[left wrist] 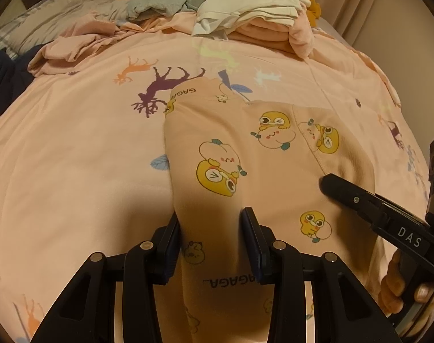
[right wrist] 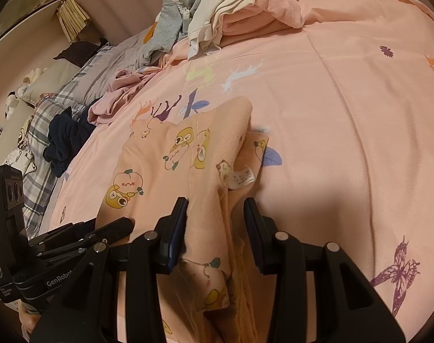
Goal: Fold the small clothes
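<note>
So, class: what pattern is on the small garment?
Peach garment with yellow cartoon ducks; left wrist view.

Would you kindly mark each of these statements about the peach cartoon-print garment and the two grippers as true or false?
1. Both grippers have the peach garment between their fingers. True.
2. The garment lies on a bare wooden table. False: it lies on a pink bedspread.
3. A white care label shows on the garment. True.
4. The left gripper holds a navy garment. False: the navy garment lies apart, untouched.
5. Folded clothes sit beyond the garment. True.
</note>
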Demonstrator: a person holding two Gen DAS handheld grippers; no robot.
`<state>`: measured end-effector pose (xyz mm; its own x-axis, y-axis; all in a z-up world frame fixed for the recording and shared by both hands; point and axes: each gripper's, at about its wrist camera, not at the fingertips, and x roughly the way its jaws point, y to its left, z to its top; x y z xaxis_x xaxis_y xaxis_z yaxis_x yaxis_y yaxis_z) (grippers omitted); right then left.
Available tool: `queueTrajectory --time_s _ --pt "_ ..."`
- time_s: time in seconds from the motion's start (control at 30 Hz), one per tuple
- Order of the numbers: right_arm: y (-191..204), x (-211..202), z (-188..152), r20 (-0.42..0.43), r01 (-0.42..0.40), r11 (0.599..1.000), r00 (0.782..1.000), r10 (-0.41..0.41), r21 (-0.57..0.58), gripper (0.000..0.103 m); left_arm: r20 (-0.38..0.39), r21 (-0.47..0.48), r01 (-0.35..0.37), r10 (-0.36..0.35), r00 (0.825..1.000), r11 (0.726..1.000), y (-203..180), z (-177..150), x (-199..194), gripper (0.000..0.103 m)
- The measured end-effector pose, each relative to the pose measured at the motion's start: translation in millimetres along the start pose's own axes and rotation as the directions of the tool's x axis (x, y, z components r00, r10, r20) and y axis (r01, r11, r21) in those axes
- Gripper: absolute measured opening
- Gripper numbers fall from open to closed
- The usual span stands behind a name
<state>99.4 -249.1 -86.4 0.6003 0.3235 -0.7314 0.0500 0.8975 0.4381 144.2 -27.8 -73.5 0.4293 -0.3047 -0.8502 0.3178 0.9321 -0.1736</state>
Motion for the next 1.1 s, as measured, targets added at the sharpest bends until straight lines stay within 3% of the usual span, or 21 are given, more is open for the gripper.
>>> queueTrajectory --time_s 1.1 --pt "-3.3 -1.1 0.5 -0.001 0.001 1.0 1.0 -0.001 0.005 0.041 0.003 0.009 -0.012 0.012 1.0 1.0 2.3 -4.7 -4.3 0.038"
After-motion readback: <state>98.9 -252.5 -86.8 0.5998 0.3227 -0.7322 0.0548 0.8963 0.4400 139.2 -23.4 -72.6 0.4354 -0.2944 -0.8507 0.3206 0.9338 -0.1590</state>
